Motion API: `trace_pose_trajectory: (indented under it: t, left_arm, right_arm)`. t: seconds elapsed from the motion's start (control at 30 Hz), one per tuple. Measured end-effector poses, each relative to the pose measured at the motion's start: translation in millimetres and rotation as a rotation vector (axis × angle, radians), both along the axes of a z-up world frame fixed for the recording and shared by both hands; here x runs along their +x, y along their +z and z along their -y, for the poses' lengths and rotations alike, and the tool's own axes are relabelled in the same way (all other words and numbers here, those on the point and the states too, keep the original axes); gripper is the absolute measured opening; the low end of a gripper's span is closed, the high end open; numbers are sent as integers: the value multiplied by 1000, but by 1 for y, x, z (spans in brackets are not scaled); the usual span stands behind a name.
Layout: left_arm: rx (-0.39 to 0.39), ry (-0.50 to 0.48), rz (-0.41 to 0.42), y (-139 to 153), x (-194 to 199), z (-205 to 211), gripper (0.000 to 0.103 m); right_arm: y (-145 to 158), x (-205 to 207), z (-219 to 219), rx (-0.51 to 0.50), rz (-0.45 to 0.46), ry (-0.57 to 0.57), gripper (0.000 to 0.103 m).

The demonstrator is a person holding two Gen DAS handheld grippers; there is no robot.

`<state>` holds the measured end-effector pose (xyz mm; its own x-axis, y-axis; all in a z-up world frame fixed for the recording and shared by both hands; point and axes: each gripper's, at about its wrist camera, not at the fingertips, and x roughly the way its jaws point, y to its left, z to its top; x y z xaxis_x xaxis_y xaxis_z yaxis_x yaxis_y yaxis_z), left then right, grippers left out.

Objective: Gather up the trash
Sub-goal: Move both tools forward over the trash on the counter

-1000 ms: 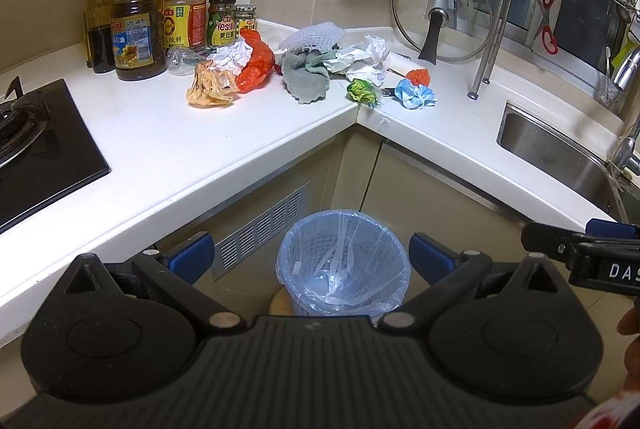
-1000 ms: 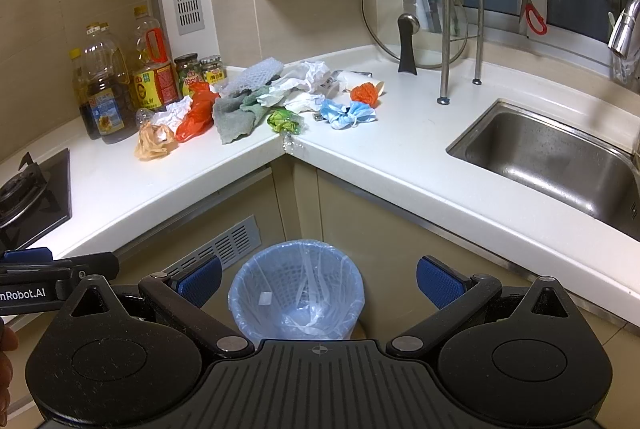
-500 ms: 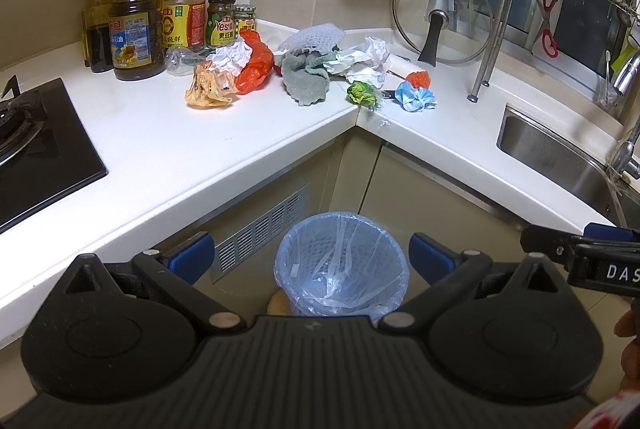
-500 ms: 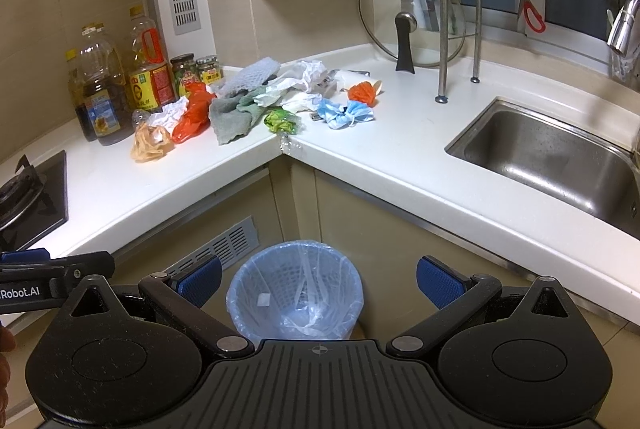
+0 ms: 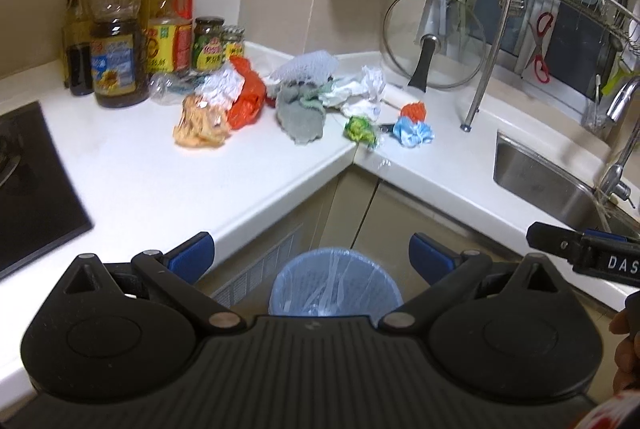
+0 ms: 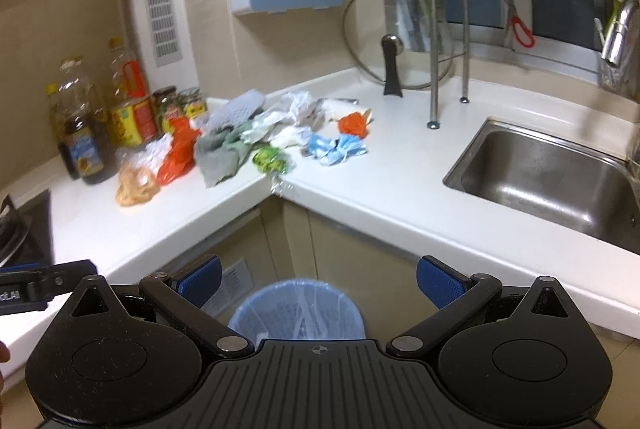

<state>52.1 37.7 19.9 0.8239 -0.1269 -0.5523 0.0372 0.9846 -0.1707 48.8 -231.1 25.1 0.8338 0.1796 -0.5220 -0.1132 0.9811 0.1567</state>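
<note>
Little, if any, of the task appears to be done. The trash is seen heaped on the white bench (image 5: 120, 169) at the inner corner, well apart from both claws. In the left view a tan wad (image 5: 200, 123), an orange bag (image 5: 248, 97), a grey rag (image 5: 300, 115), white paper (image 5: 360, 91), a green wrapper (image 5: 361, 128), a blue wad (image 5: 414, 132) and a small orange scrap (image 5: 414, 109) can be told apart; a crushed clear bottle (image 5: 166, 87) lies by the oil bottles (image 5: 116, 45). The pieces are bunched close, several touching or overlapping. The bin (image 5: 335, 281), lined with a pale blue bag, stands on the floor below the bench corner; only a few pale strips, perhaps the liner's own folds, are seen inside, so it is judged nearly empty. Every piece on the bench is thus taken as left to be collected.

The left claw (image 5: 311, 255) is held wide open above the bin, nothing between its blue pads (image 5: 191, 256) and nothing touched. The right claw (image 6: 318, 279) is likewise spread wide and empty, its pads (image 6: 439, 283) clear of bench and bin. Both are pointed toward the corner heap from out over the floor, side by side, each visible at the edge of the other's view. Some blur is noted in both views, so finer detail of the heap cannot be made out.
</note>
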Motion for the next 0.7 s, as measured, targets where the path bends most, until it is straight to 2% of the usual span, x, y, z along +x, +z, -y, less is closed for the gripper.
trace_pose_trajectory:
  t: [0.17, 0.37, 0.53, 0.6, 0.7]
  left_arm:
    - [-7, -12, 34, 3, 32, -2, 103]
    - [-10, -13, 71, -4, 93, 21, 103]
    - [4, 23, 22, -10, 151, 55, 103]
    - [42, 44, 14, -11, 173, 71, 102]
    - [41, 86, -4, -16, 204, 85, 102]
  right_arm:
    - [4, 23, 9, 21, 35, -49, 103]
    - [-1, 93, 36, 31, 67, -45, 103]
    - [-10, 176, 57, 35, 48, 33, 103]
    - [-14, 205, 63, 31, 33, 81, 103]
    - [-21, 248, 67, 35, 8, 173, 103]
